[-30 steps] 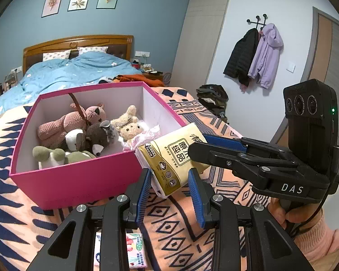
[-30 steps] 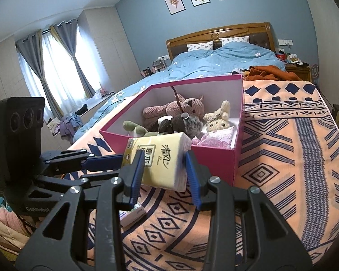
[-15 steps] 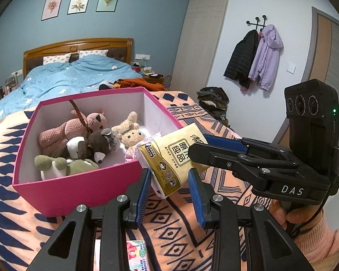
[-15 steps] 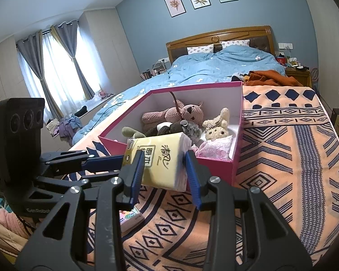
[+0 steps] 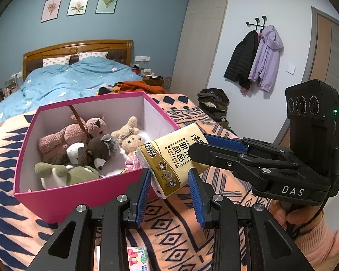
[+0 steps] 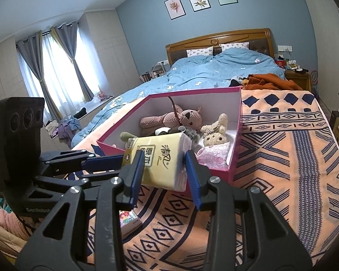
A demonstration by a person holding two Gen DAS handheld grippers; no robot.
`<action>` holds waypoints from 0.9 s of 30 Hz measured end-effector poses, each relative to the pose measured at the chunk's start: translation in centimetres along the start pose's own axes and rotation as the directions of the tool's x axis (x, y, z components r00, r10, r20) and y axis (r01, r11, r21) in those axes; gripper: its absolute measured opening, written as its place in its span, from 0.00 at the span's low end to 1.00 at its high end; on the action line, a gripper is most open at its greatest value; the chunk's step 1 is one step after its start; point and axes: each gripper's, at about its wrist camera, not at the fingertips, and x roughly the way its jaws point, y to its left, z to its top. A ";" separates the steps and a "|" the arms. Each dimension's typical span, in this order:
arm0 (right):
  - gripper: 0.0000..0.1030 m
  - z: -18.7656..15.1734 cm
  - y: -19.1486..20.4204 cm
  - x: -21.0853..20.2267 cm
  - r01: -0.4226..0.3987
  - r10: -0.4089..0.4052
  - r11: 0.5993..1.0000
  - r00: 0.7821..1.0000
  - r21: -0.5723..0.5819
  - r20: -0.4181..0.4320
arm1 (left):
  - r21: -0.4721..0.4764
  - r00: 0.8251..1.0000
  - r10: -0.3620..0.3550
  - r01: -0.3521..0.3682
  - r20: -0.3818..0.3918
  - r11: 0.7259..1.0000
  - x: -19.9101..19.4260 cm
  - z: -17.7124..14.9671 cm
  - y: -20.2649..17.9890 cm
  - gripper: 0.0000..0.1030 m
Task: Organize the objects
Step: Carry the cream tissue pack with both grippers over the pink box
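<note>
Two grippers meet over a patterned blanket [image 6: 289, 158]. We see the right gripper [image 6: 164, 169] clamped on a yellow tissue pack [image 6: 160, 158], held in the air just at the near corner of a pink box [image 5: 79, 194], tilted, one end over the rim. The left gripper [image 5: 169, 194] hangs just below the pack with nothing between its blue fingers [image 5: 144, 194] — they stand nearly closed, apart from the pack. Several soft toys crowd the box: a pink bear [image 5: 63, 137], a grey one [image 5: 101, 146], a green one [image 5: 65, 174], a cream one [image 5: 128, 135] — and a pink pouch [image 6: 214, 155] fills the corner under the pack. One small flowered packet [image 6: 128, 221] lies on the blanket below both grippers. Beyond the box lie a blue quilt [image 6: 214, 72] and an orange garment [image 6: 266, 81].
</note>
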 end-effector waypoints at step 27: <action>0.39 1.2 -0.4 0.7 -0.003 0.003 1.000 1.000 0.003 0.008 | 0.006 0.999 0.030 -0.030 0.013 1.000 0.7 1.5 0.9 0.33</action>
